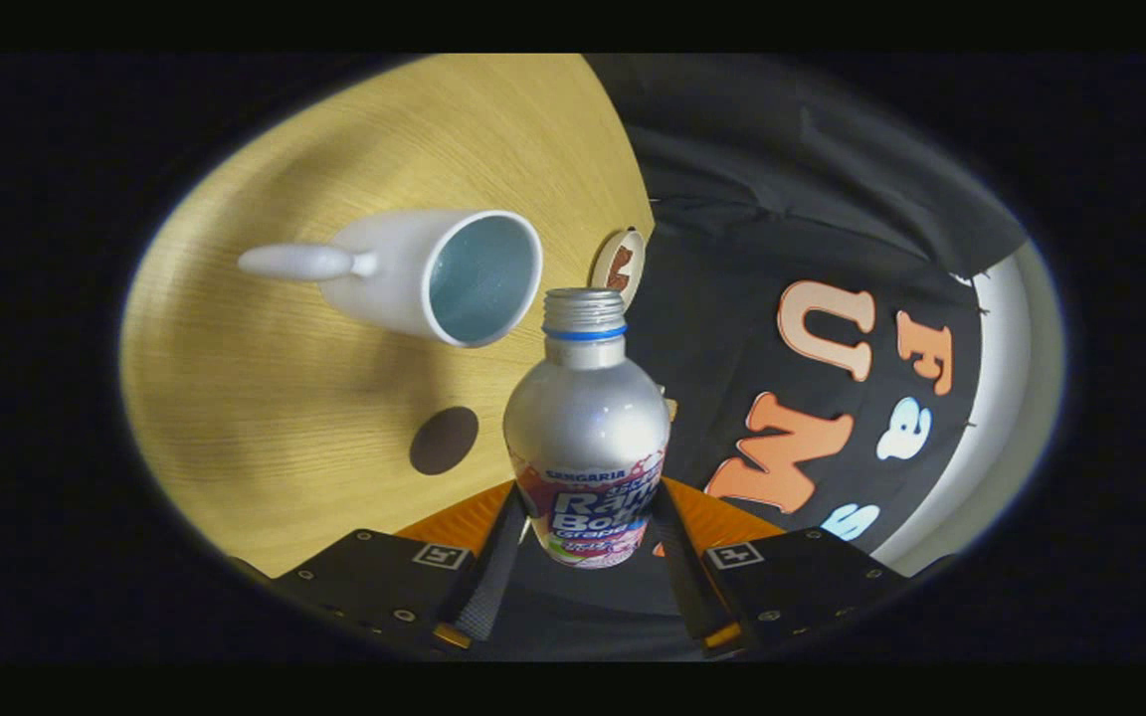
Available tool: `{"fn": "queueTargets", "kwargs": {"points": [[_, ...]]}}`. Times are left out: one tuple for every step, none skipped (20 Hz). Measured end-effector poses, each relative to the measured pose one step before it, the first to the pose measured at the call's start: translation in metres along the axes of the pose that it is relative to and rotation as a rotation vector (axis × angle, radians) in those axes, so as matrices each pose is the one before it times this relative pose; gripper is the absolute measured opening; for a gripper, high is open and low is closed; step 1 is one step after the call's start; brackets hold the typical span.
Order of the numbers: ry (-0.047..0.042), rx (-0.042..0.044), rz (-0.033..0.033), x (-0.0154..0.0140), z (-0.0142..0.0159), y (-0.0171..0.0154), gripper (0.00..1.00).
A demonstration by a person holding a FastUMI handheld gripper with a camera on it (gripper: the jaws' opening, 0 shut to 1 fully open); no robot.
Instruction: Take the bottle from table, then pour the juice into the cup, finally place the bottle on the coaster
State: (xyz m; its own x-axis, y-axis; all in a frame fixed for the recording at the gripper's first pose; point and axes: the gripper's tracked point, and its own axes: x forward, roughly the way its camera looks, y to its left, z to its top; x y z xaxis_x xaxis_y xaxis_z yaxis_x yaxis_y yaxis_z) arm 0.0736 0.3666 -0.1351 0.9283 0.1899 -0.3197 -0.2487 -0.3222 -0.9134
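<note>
Bottle (587,428) sits clamped between the 2 jaws of the gripper (588,537), both pressing its label band low on the body, so the neck stays free for pouring. Cap off, open mouth pointing toward the cup (434,275). The whole scene reads tilted, so the bottle is likely being tipped, mouth close to the cup's rim but not over it yet; no juice stream seen. Cup stands on the wooden tabletop (265,438), handle away from the bottle, interior looks empty. Coaster (619,266) lies beyond the bottle near the tabletop edge, left free for the final placement. Dark round disc (444,440) on the tabletop beside the bottle, unclear what.
</note>
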Motion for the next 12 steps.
{"fn": "queueTargets", "kwargs": {"points": [[-0.00871,0.06431,0.02408,0.00026,0.00120,0.00455,0.72],[-0.00930,0.06652,0.02635,0.00197,0.00007,0.00360,0.71],[-0.01030,0.06346,0.02017,-0.00087,0.00057,0.00237,0.71],[-0.00724,0.05479,0.02016,0.00123,-0.00193,0.00535,0.72],[-0.00203,0.04863,0.01430,-0.00028,-0.00248,0.00207,0.72],[-0.00432,0.04750,0.01356,-0.00108,-0.00160,0.00280,0.72],[-0.00646,0.05110,0.01490,-0.00112,-0.00139,0.00283,0.72],[-0.00831,0.05226,0.01562,0.00072,-0.00098,0.00190,0.72],[-0.01201,0.05151,0.01965,0.00004,0.00103,0.00307,0.72],[-0.01259,0.04950,0.01872,-0.00149,0.00078,0.00205,0.72],[-0.01108,0.04372,0.01603,-0.00070,0.00049,0.00085,0.72],[-0.01004,0.03913,0.00902,0.00046,0.00059,0.00110,0.72]]}}
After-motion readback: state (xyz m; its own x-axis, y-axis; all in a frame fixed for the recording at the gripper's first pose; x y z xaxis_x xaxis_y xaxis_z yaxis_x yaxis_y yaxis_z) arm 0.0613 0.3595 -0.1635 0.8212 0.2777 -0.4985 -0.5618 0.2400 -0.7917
